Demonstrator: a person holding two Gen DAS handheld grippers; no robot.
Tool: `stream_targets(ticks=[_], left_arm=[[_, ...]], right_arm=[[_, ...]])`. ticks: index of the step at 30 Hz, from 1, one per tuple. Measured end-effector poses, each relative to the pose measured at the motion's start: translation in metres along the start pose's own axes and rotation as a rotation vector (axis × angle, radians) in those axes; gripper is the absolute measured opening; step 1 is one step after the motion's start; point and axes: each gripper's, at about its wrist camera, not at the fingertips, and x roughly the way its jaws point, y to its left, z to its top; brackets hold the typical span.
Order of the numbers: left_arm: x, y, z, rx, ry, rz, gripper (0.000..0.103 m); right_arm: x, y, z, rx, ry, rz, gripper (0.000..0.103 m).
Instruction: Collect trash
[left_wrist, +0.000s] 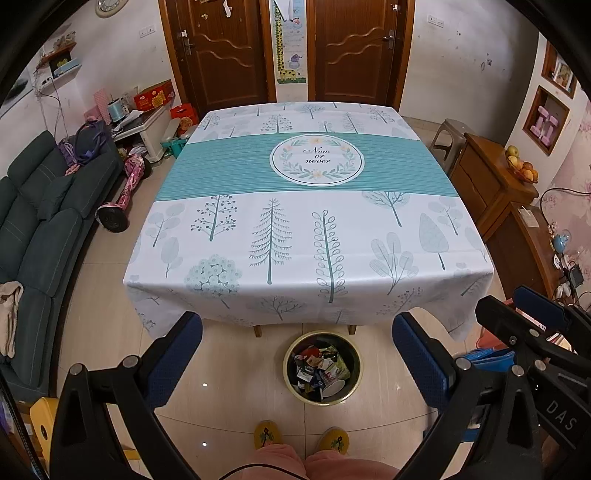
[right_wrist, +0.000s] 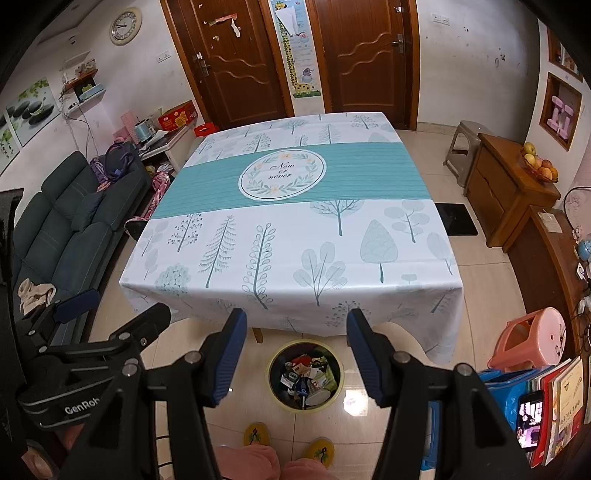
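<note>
A round yellow-rimmed bin full of mixed wrappers and scraps stands on the tiled floor just in front of the table; it also shows in the right wrist view. The table wears a white and teal tree-print cloth with nothing lying on it. My left gripper is open and empty, held above the bin near the table's front edge. My right gripper is open and empty too, beside the left one. The right gripper shows at the right edge of the left wrist view.
A dark green sofa lines the left wall. Wooden cabinets with a fruit bowl stand on the right. A pink stool and blue bags sit at the near right. My yellow slippers are below the bin.
</note>
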Motion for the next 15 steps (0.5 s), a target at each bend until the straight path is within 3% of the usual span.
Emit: stream_targets(ticks=[15], left_arm=[[0.0008,0.0009,-0.0073,-0.009,0.005,0.003,0.102]], right_arm=[[0.0013,0.0011,-0.0014,0.002,0.001,0.001,0.056]])
